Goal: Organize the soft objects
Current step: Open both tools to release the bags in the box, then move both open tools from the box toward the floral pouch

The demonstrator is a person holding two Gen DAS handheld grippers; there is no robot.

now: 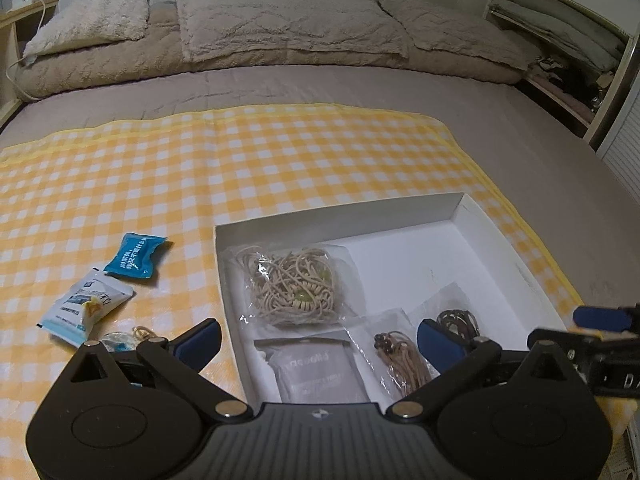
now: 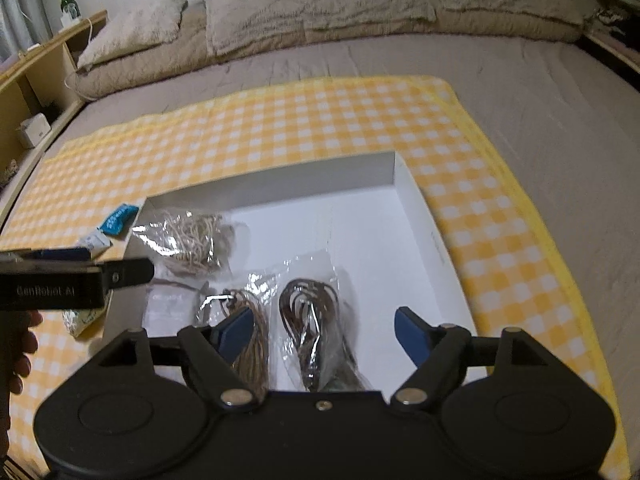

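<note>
A white shallow box (image 1: 340, 216) (image 2: 416, 192) lies on a yellow checked cloth. It holds a bag of beige cord (image 1: 294, 286) (image 2: 188, 242), a grey packet (image 1: 316, 368), a bag of tan cord (image 1: 404, 360) (image 2: 248, 344) and a bag of dark brown cord (image 2: 312, 320). My left gripper (image 1: 318, 340) is open and empty above the box's near edge. My right gripper (image 2: 324, 330) is open and empty over the dark cord bag. Left of the box lie a blue packet (image 1: 136, 256) (image 2: 118, 216), a white packet (image 1: 86, 306) and a small clear bag (image 1: 128, 338).
The yellow checked cloth (image 1: 280, 152) (image 2: 320, 116) covers a bed with grey-brown sheet (image 1: 520, 128). Pillows and a folded duvet (image 1: 288, 20) lie at the head. A wooden shelf (image 2: 36, 80) with a green bottle (image 2: 68, 0) stands on the left.
</note>
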